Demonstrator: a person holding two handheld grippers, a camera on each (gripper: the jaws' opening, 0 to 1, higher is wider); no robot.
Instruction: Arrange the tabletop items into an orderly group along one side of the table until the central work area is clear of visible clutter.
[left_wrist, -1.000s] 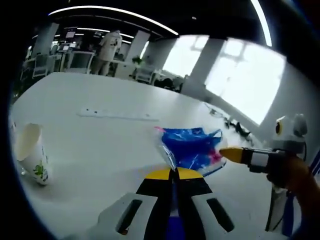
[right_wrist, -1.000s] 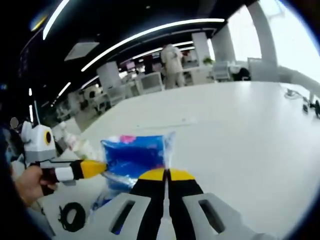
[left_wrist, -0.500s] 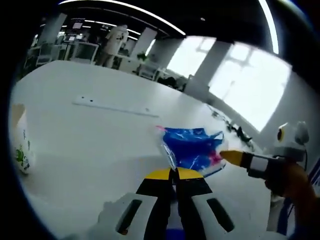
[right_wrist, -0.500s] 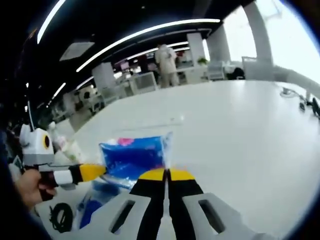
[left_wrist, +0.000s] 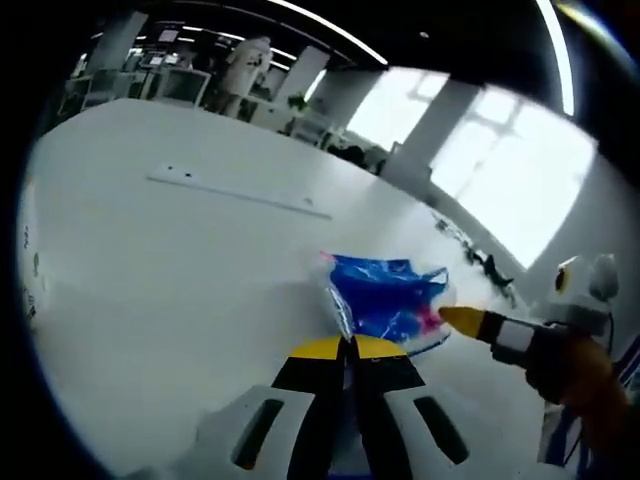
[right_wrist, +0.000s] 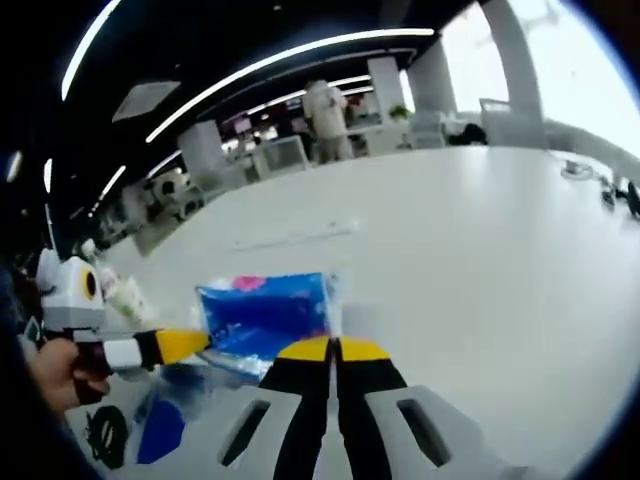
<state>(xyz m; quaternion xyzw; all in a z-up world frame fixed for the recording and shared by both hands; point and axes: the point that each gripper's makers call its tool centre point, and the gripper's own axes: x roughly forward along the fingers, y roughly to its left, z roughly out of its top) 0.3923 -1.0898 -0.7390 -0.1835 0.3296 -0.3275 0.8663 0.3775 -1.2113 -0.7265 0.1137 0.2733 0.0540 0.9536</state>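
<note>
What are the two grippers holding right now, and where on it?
Both are shut on the blue bag: the left gripper on one edge, the right gripper on the opposite edge.

a crinkled blue plastic packet (left_wrist: 385, 298) with pink and white print and a clear sealed edge is stretched flat above the white table (left_wrist: 180, 260), pinched at its 6 and 3 o'clock edges.

Both grippers clamped tight, tips nearly meeting

In the left gripper view the left gripper (left_wrist: 351, 343) has its yellow-tipped jaws pressed together, and the right gripper (left_wrist: 462, 320) pokes in from the right, held by a hand (left_wrist: 578, 368). Right gripper view – right gripper (right_wrist: 333, 347) is closed too, left gripper (right_wrist: 185, 344) coming in from the left.
</note>
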